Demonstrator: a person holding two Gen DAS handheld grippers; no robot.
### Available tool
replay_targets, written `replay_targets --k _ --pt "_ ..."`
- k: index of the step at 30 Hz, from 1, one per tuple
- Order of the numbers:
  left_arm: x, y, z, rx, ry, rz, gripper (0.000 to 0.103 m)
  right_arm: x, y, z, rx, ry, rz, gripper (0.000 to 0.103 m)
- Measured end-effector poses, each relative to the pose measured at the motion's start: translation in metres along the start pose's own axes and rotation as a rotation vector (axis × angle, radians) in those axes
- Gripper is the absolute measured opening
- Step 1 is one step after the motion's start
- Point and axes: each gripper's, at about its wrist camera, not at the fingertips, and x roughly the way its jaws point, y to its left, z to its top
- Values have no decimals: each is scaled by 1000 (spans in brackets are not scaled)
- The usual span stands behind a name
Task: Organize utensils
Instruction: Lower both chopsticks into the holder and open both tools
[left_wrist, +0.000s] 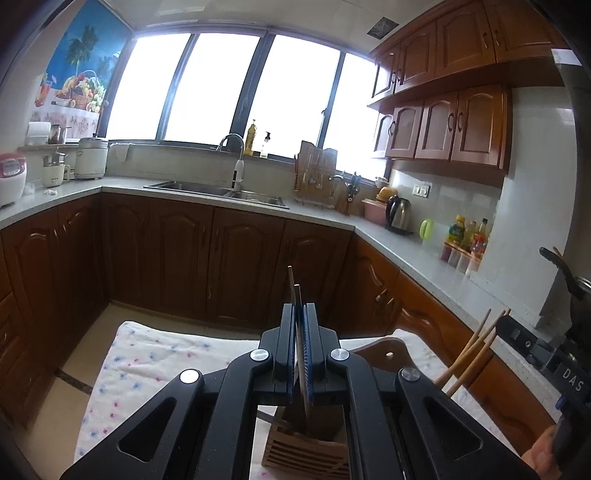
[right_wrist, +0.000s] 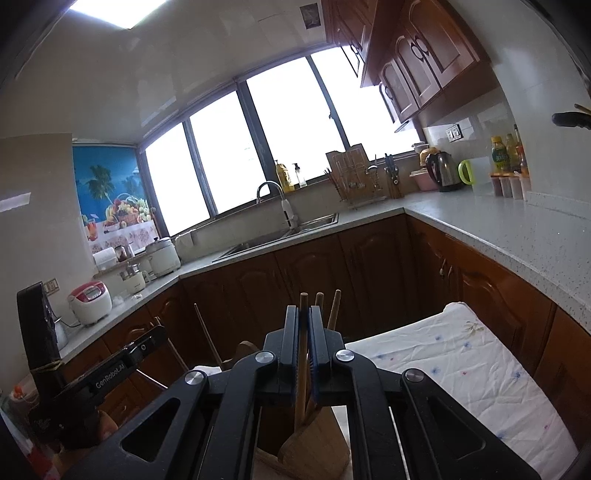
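Note:
My left gripper is shut on a pair of thin chopsticks that stand upright, their lower ends in a slatted wooden utensil holder below the jaws. My right gripper is shut on a wooden utensil handle that also stands in the wooden holder. Two more wooden handles rise just behind it. In the left wrist view the right gripper's body and those wooden handles show at the right.
The holder stands on a table with a white flowered cloth, also seen in the right wrist view. A wooden chair back is behind it. Brown cabinets, a grey counter and a sink ring the room.

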Motion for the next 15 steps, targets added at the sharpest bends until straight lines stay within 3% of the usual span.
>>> replay_targets --k 10,15 --pt "2 8 1 -7 20 17 3 4 -6 4 26 28 5 5" --pt "1 7 0 -4 34 23 3 6 -9 5 48 53 13 10"
